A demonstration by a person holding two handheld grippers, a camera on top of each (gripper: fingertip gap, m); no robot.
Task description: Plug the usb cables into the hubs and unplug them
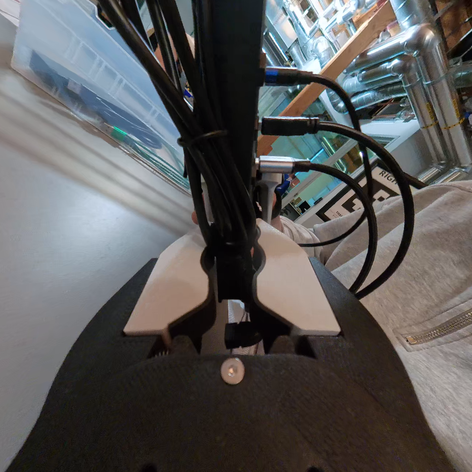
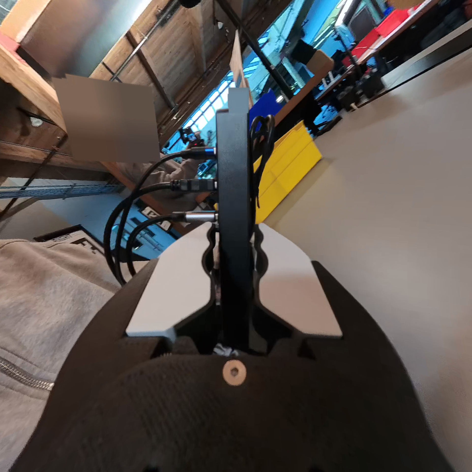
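Observation:
I hold a black flat hub (image 1: 237, 76) edge-on and lifted in the air. My left gripper (image 1: 232, 235) is shut on its lower edge, together with a tied bundle of black cables (image 1: 194, 127) along its left side. Three USB plugs sit in its right face: a blue-collared one (image 1: 281, 75), a black one (image 1: 288, 125) and a silver one (image 1: 277, 164). My right gripper (image 2: 233, 235) is shut on the same hub (image 2: 233, 166). There the blue-collared plug (image 2: 204, 152), black plug (image 2: 194, 185) and silver plug (image 2: 199, 217) stick out to the left, and a cable loop (image 2: 263, 143) hangs on the right.
A clear plastic bin (image 1: 89, 89) stands on the white table (image 1: 63, 229). A person's grey sleeve (image 1: 408, 281) is close on the right, and on the left in the right wrist view (image 2: 38, 306). A yellow bin (image 2: 288, 163) stands on the table (image 2: 383, 178) behind the hub.

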